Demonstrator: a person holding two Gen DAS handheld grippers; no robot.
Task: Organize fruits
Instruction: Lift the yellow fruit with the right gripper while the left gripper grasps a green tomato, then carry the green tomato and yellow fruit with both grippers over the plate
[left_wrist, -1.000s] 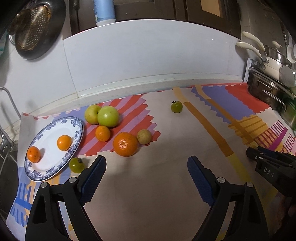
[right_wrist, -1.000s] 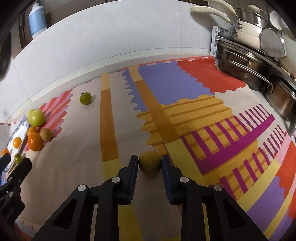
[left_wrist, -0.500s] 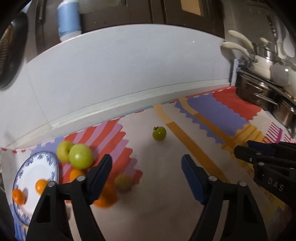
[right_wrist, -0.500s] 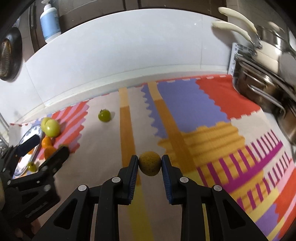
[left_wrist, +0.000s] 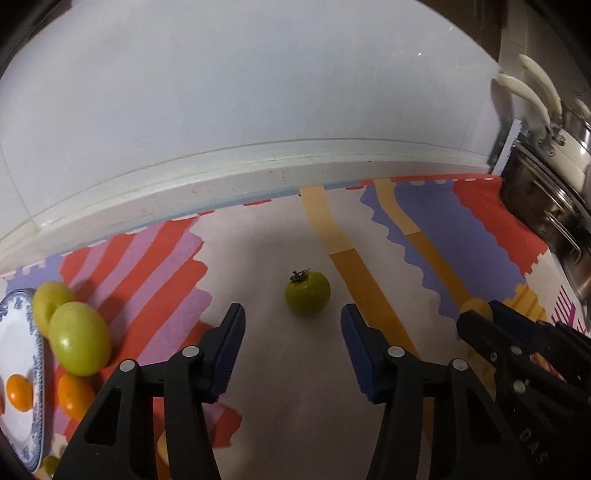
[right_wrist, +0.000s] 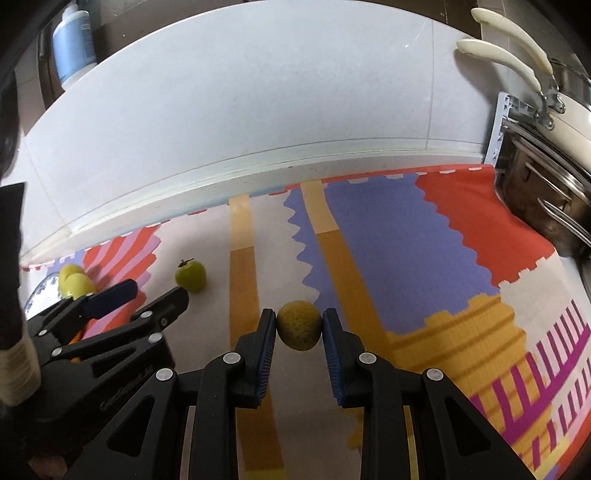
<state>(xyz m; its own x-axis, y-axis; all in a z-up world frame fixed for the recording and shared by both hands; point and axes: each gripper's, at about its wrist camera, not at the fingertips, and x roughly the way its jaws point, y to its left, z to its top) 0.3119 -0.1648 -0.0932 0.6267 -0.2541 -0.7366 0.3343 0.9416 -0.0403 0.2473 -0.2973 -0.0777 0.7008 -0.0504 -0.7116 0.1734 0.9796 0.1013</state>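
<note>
Currently, right gripper (right_wrist: 299, 330): closed on a speckled yellow fruit (right_wrist: 298, 324), pads at its widest sides, lifted above the patterned mat (right_wrist: 388, 254).
Left gripper (left_wrist: 291, 345): wide open, empty, aimed at a small green tomato (left_wrist: 307, 292) lying on the mat just ahead.
Handling: tomato looks light, smooth, bruisable; grip gently across its middle.
Destination, likely: blue-patterned plate (left_wrist: 20, 354) at far left, beside green apples (left_wrist: 79, 341).

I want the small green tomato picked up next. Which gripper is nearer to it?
Left. The left gripper is open, facing the green tomato just ahead of its fingertips. The right gripper is off to its right, shut on a yellow fruit.
</note>
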